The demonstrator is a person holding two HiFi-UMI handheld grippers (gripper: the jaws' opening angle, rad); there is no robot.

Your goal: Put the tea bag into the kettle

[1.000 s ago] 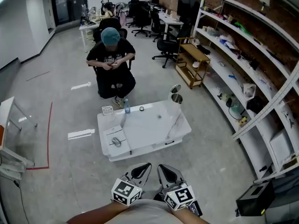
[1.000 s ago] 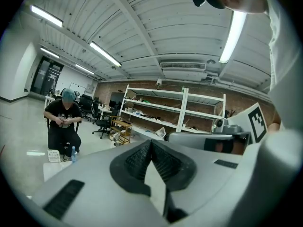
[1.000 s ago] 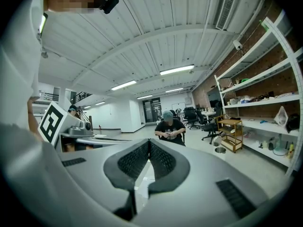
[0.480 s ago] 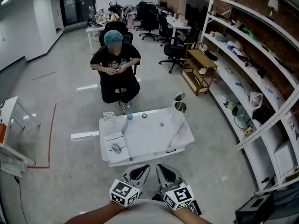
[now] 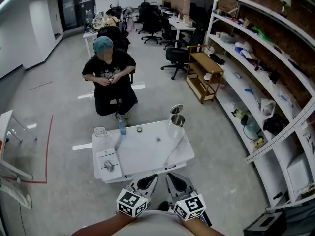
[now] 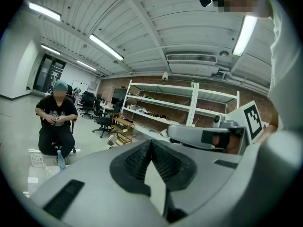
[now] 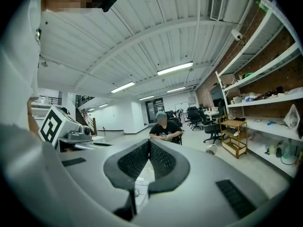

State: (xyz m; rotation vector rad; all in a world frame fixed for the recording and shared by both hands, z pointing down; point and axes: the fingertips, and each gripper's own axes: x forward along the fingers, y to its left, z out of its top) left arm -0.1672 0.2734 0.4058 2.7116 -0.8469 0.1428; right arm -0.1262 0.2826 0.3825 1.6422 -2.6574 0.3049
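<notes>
Tea bag, Mia, can you pick it out from up here?

Not cleanly, Tom! It ought to be somewhere on the white surface (image 5: 142,154) ahead, but from the head view everything there is tiny. A small speck near the middle could be it, though I can't say for sure. The kettle (image 5: 176,120) is clear enough, standing at the far right corner with its lid looking flipped up.

And the claws?

Left claw (image 5: 149,180) and right claw (image 5: 176,181) are both held low in front of the body, side by side, well short of the surface. Each gripper view shows the ribbed pads pressed together at the tips with nothing between them, so both are closed and empty.

So how will the bag handle once they get there?

My guess: almost weightless, soft, thin paper that tears if crushed, and lying flat, so hard to scoop. I'd open one claw just wide enough, pinch the tag or the top edge rather than the belly, and squeeze gently. If it has a string it'll swing, so carry it slowly over the kettle mouth and let go low
</notes>
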